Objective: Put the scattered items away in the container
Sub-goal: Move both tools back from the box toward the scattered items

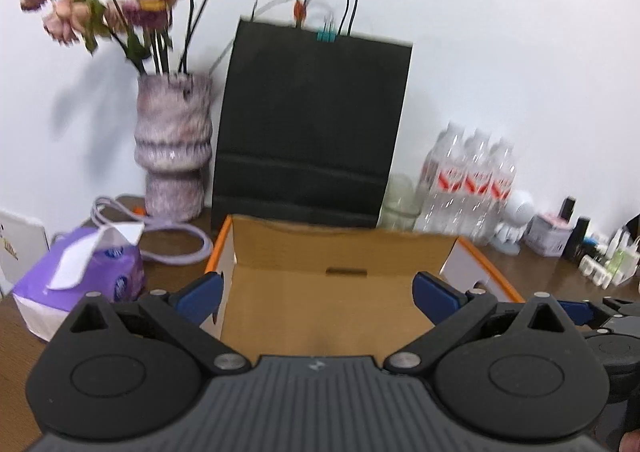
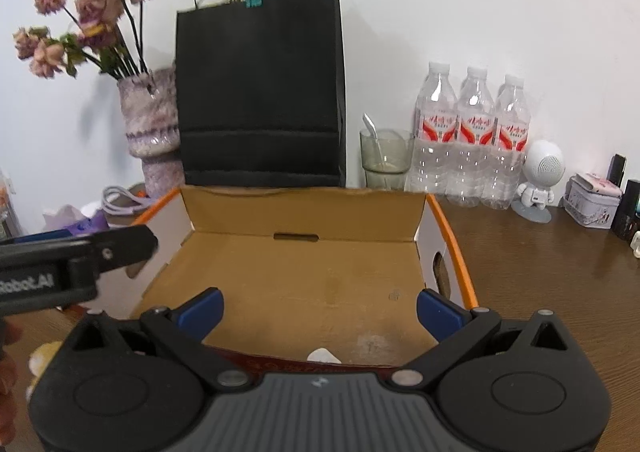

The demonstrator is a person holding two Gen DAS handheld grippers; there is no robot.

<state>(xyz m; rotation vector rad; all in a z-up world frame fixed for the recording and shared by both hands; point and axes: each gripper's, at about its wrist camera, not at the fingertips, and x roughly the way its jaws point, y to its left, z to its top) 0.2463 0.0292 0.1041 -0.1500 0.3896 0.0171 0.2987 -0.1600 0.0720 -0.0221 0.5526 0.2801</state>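
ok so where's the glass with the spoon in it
In the right wrist view the glass stands at the back of the table by the wall, between the black paper bag and the water bottles, just behind the cardboard box.

Cardboard box [image 2: 304,276]: brown inside, white outer walls, orange rim. Paper bag [image 2: 260,92]: matte black (teal clip at top). Vase [image 2: 152,120]: mottled lilac and white; flowers [image 2: 88,8] faded pink. Bottles [image 2: 474,140]: clear, red-and-white labels. Tissue pack [image 1: 80,284]: purple and white. Table [image 2: 540,272]: dark wood grain.
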